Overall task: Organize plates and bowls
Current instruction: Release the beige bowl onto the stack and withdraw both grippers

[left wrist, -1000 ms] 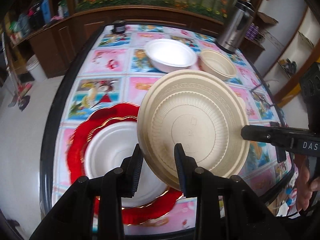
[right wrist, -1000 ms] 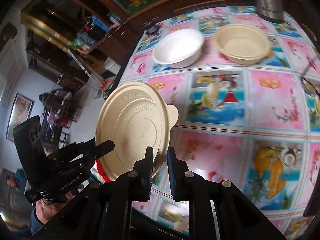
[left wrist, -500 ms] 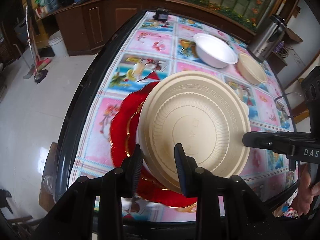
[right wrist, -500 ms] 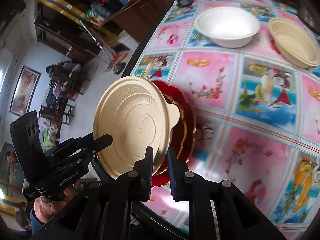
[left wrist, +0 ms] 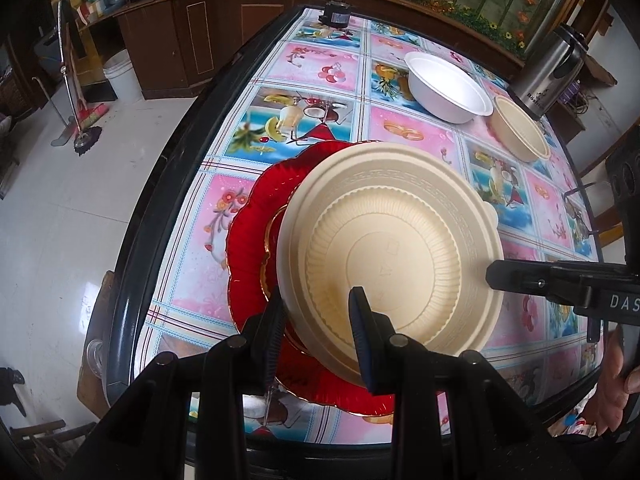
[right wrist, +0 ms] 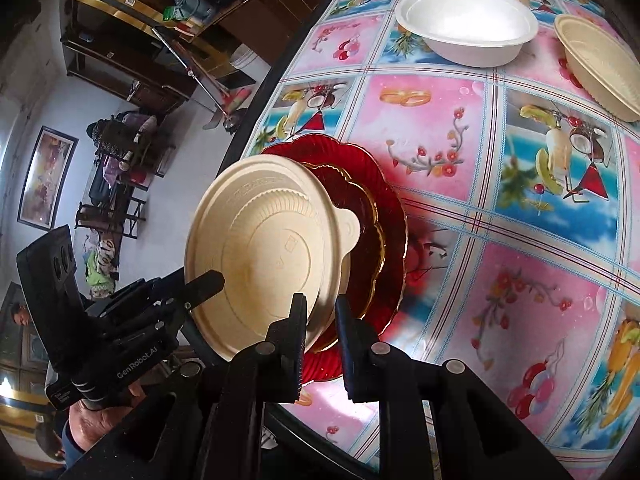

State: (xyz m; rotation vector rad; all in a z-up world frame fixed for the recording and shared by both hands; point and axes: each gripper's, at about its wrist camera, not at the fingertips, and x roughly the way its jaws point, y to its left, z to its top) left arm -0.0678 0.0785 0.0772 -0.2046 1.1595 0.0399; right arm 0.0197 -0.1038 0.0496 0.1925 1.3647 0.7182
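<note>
Left wrist view: the left hand-held gripper (left wrist: pixel 316 308) clamps the near rim of a beige plate (left wrist: pixel 392 256), held upside down and tilted over a red plate (left wrist: pixel 248 240) on the counter (left wrist: pixel 320 120). The right hand-held gripper (left wrist: pixel 494 274) reaches in from the right to the plate's right edge. Far right on the counter stand a white bowl (left wrist: pixel 448 88) and a beige bowl (left wrist: pixel 520 128), just beside each other.

Right wrist view: the right hand-held gripper (right wrist: pixel 320 316) has the beige plate's (right wrist: pixel 264 256) rim between its fingers; they have just been opening slightly, and whether they press it I cannot tell. The left hand-held gripper (right wrist: pixel 210 282) grasps the plate's left edge. The red plate (right wrist: pixel 384 240) lies behind it. The white bowl (right wrist: pixel 468 28) and beige bowl (right wrist: pixel 600 64) sit far off.
</note>
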